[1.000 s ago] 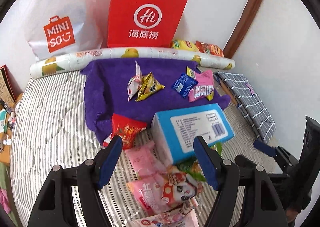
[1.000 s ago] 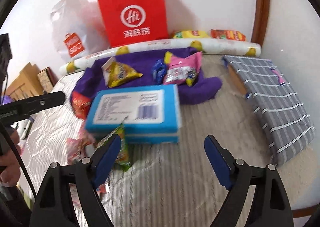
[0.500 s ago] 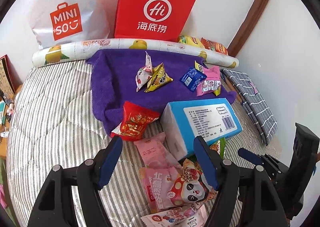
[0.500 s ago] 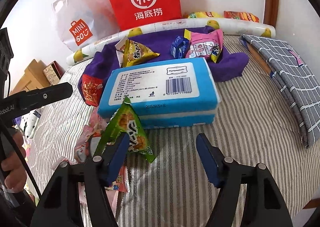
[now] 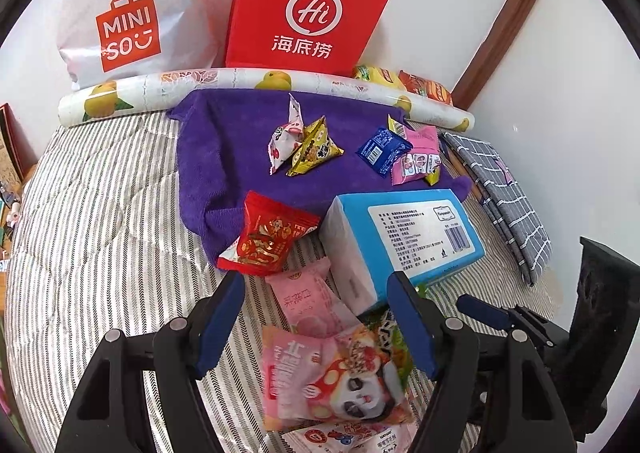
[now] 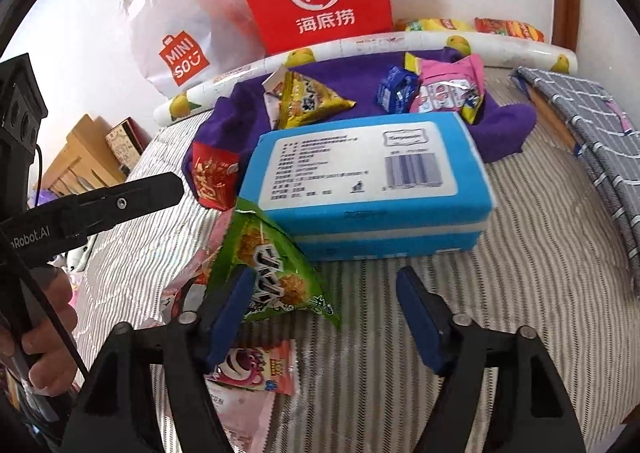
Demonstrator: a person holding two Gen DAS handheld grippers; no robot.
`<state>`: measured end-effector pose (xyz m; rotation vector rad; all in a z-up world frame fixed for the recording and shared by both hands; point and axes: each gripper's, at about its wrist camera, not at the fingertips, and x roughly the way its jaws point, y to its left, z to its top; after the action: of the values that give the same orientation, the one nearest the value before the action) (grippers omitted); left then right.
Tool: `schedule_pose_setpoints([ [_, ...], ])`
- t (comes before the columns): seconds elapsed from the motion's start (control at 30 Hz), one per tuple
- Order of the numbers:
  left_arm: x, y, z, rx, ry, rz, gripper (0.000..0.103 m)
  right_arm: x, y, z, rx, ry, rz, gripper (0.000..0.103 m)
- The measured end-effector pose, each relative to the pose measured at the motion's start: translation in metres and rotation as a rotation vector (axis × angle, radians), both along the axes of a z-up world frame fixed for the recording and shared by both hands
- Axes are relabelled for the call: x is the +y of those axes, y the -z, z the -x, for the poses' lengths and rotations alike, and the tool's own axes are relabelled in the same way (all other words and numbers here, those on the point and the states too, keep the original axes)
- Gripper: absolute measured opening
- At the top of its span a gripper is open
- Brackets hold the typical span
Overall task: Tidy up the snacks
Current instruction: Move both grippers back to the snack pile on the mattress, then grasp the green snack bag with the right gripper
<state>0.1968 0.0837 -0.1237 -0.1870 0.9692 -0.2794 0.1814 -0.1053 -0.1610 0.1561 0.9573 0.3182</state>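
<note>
Two grippers over striped bedding. Left gripper (image 5: 316, 317) half open, empty, above pink packets (image 5: 316, 301) and panda packet (image 5: 352, 377), red packet (image 5: 268, 241) ahead. Right gripper (image 6: 324, 309) parted, jaws just opened further, gripping nothing; green packet (image 6: 268, 265) by its left finger (image 6: 228, 313), leaning on blue tissue pack (image 6: 368, 177). Further snacks on purple towel (image 5: 236, 157) beyond.
</note>
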Motion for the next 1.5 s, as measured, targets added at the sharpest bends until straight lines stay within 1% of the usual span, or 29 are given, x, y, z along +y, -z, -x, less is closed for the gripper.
schedule_pose_setpoints([
  [0.17, 0.002, 0.001, 0.000, 0.002, -0.005, 0.003, 0.072, 0.012, 0.005, -0.001, 0.013, -0.043, -0.014, 0.076],
  [0.33, 0.008, 0.002, 0.001, 0.006, -0.016, -0.003, 0.072, 0.022, 0.006, 0.002, -0.004, -0.070, -0.007, 0.075],
  [0.4, 0.011, 0.002, 0.001, 0.008, -0.023, -0.003, 0.072, 0.023, 0.004, 0.003, -0.015, -0.079, -0.016, 0.069],
  [0.47, 0.014, 0.002, 0.001, 0.009, -0.030, -0.002, 0.072, 0.024, 0.002, 0.004, -0.019, -0.094, -0.032, 0.057],
  [0.5, 0.015, 0.002, 0.001, 0.008, -0.032, -0.001, 0.072, 0.024, 0.001, 0.005, -0.023, -0.098, -0.040, 0.053],
  [0.57, 0.018, 0.001, 0.002, 0.009, -0.040, 0.005, 0.072, 0.025, -0.003, 0.007, -0.041, -0.113, -0.047, 0.035],
  [0.6, 0.019, 0.001, 0.002, 0.009, -0.043, 0.010, 0.072, 0.025, -0.005, 0.009, -0.049, -0.119, -0.045, 0.031],
  [0.63, 0.020, 0.000, 0.003, 0.009, -0.045, 0.013, 0.072, 0.025, -0.007, 0.010, -0.055, -0.123, -0.040, 0.031],
  [0.73, 0.021, 0.000, 0.005, 0.010, -0.046, 0.013, 0.072, 0.024, -0.010, 0.013, -0.072, -0.122, -0.015, 0.013],
  [0.8, 0.021, 0.000, 0.007, 0.011, -0.044, 0.010, 0.072, 0.020, -0.012, 0.015, -0.078, -0.113, -0.017, 0.012],
  [0.87, 0.021, -0.001, 0.008, 0.013, -0.046, 0.007, 0.072, 0.015, -0.014, 0.016, -0.082, -0.106, -0.022, 0.008],
  [0.93, 0.020, -0.002, 0.009, 0.013, -0.046, 0.009, 0.072, 0.011, -0.015, 0.018, -0.089, -0.097, -0.019, 0.007],
  [1.0, 0.020, -0.003, 0.011, 0.010, -0.048, 0.006, 0.072, 0.008, -0.018, 0.020, -0.103, -0.092, -0.017, 0.004],
  [1.13, 0.018, -0.005, 0.015, 0.007, -0.046, 0.005, 0.072, 0.000, -0.025, 0.026, -0.128, -0.084, -0.011, 0.004],
  [1.23, 0.016, -0.005, 0.017, 0.007, -0.046, 0.002, 0.072, -0.005, -0.029, 0.029, -0.126, -0.079, -0.012, 0.004],
  [1.27, 0.015, -0.006, 0.018, 0.007, -0.046, 0.001, 0.072, -0.006, -0.029, 0.029, -0.121, -0.078, -0.007, 0.008],
  [1.33, 0.016, -0.006, 0.020, 0.005, -0.049, -0.003, 0.072, -0.006, -0.027, 0.028, -0.094, -0.077, -0.003, 0.011],
  [1.37, 0.017, -0.006, 0.021, 0.004, -0.053, -0.007, 0.072, -0.006, -0.025, 0.027, -0.083, -0.080, -0.012, 0.020],
  [1.4, 0.018, -0.007, 0.022, 0.003, -0.056, -0.010, 0.072, -0.006, -0.024, 0.027, -0.074, -0.079, -0.024, 0.027],
  [1.43, 0.019, -0.007, 0.023, 0.005, -0.060, -0.013, 0.072, -0.006, -0.023, 0.026, -0.071, -0.074, -0.034, 0.042],
  [1.47, 0.021, -0.006, 0.024, 0.009, -0.066, -0.016, 0.072, -0.007, -0.022, 0.026, -0.076, -0.061, -0.042, 0.050],
  [1.5, 0.023, -0.005, 0.024, 0.013, -0.072, -0.019, 0.072, -0.007, -0.023, 0.026, -0.083, -0.049, -0.047, 0.052],
])
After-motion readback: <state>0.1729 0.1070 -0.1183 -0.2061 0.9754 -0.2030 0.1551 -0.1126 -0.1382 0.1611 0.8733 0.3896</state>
